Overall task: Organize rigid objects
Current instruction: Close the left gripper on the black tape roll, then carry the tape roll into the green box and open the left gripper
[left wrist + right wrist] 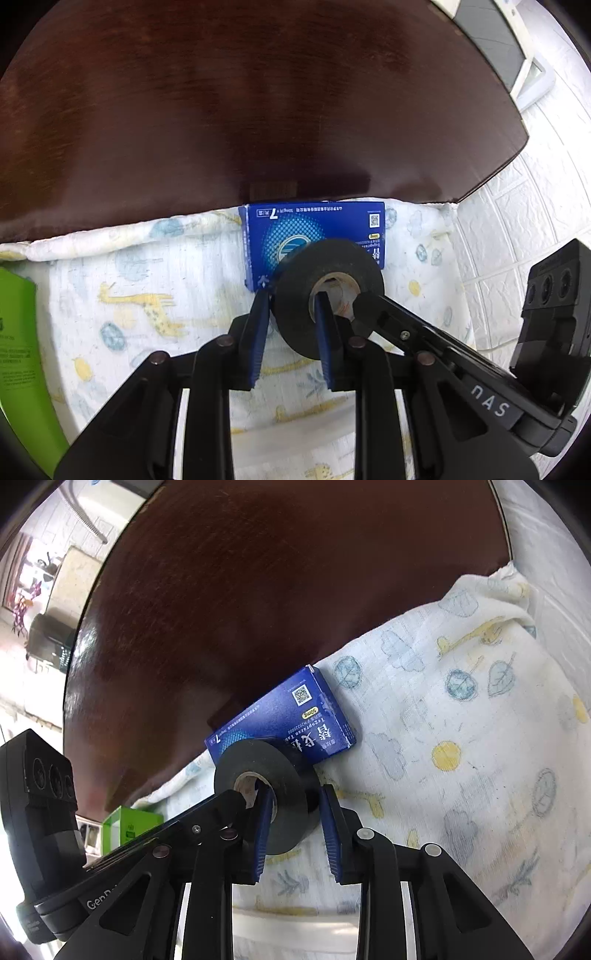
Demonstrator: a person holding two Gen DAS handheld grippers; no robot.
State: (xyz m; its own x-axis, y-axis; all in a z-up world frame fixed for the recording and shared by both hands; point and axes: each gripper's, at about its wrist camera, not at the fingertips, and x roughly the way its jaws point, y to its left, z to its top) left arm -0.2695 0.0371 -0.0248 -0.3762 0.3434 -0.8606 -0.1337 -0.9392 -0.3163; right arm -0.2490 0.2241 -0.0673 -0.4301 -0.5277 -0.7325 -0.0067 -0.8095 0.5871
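A dark brown wooden board [258,92] fills the far half of both views, standing behind a bed. Below it lies a white sheet [155,280] printed with yellow giraffes and blue leaves, its edge rolled up against the wood. To the right of the board in the left wrist view runs a white brick-patterned wall [524,206]. At the far left edge of that view lies a green box [18,332]; in the right wrist view it shows small and low on the left [129,823].

A blue box [314,229] of tablets lies flat on the sheet, its far edge against the wooden board. Just near it, overlapping its near edge in both views, is a roll of black tape [328,295] with a pale cardboard core.

Both grippers are closed on this roll from opposite sides. The left gripper [291,306] has narrow jaws: its left blue finger [258,325] lies on the outside of the roll and its right finger reaches into the core, so the band of tape is pinched between them. The right gripper [295,805] grips likewise, a little wider, with its left blue finger [264,819] inside the core and its right finger on the roll's outer right side. Each gripper's black body and camera block shows in the other's view.
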